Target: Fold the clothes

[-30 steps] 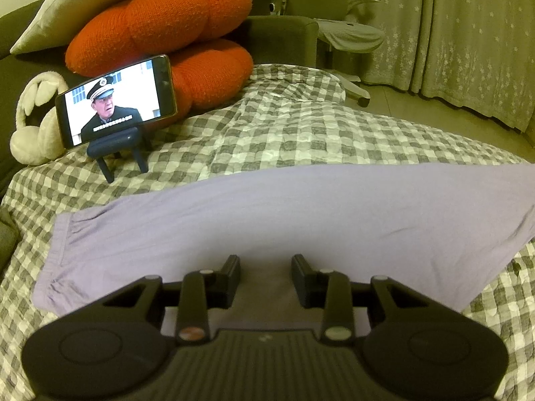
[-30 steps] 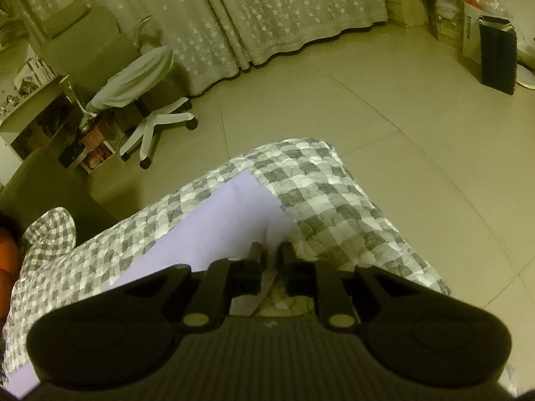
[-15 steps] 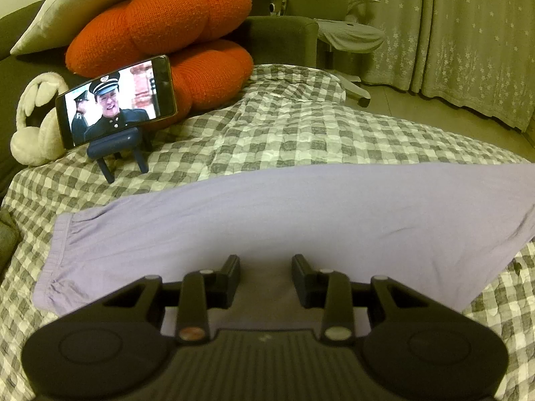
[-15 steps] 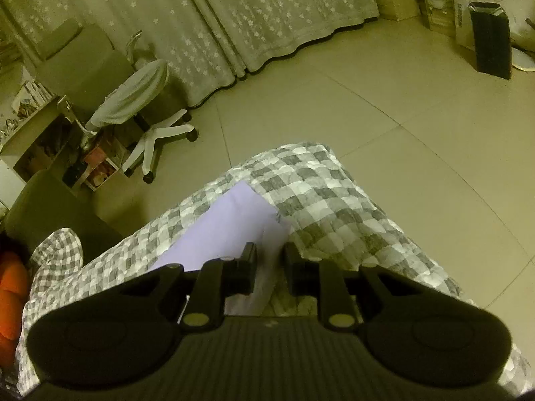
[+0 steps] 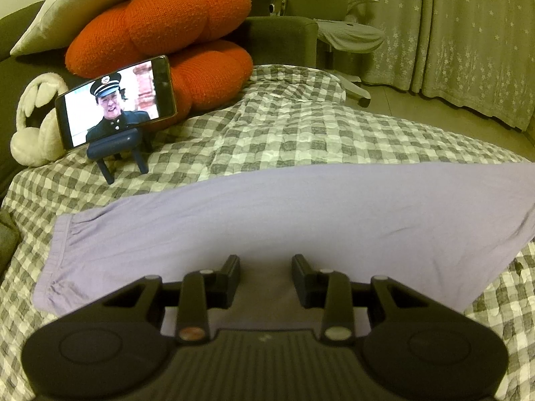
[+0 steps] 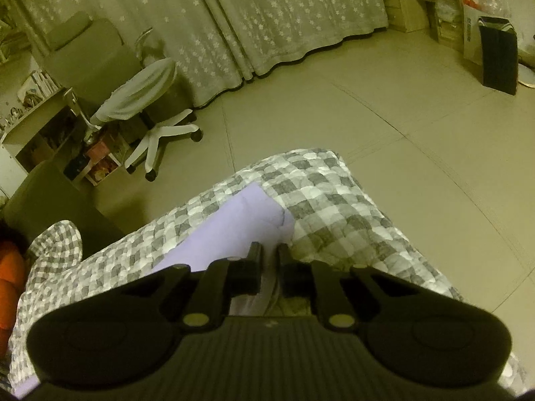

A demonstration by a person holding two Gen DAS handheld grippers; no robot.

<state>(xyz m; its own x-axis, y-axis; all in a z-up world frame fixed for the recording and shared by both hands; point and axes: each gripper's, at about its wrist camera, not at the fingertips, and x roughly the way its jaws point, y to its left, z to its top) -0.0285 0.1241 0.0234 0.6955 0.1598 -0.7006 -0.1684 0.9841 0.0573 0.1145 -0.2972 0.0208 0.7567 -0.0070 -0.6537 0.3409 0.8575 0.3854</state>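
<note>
1. The lilac garment (image 5: 284, 220) lies spread flat on the checked quilt (image 5: 284, 133); a phone (image 5: 115, 102) stands behind it.
2. Left gripper (image 5: 265, 264): jaws released above the garment; right gripper (image 6: 269, 254): jaws clenched on its edge.

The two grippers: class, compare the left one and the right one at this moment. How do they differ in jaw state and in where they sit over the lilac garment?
The left gripper has its jaws wide apart; the right gripper has them nearly closed on a fold of the lilac garment. The left sits over the garment's long middle; the right is at its end near the checked blanket edge. Both are black, over the same garment.
</note>
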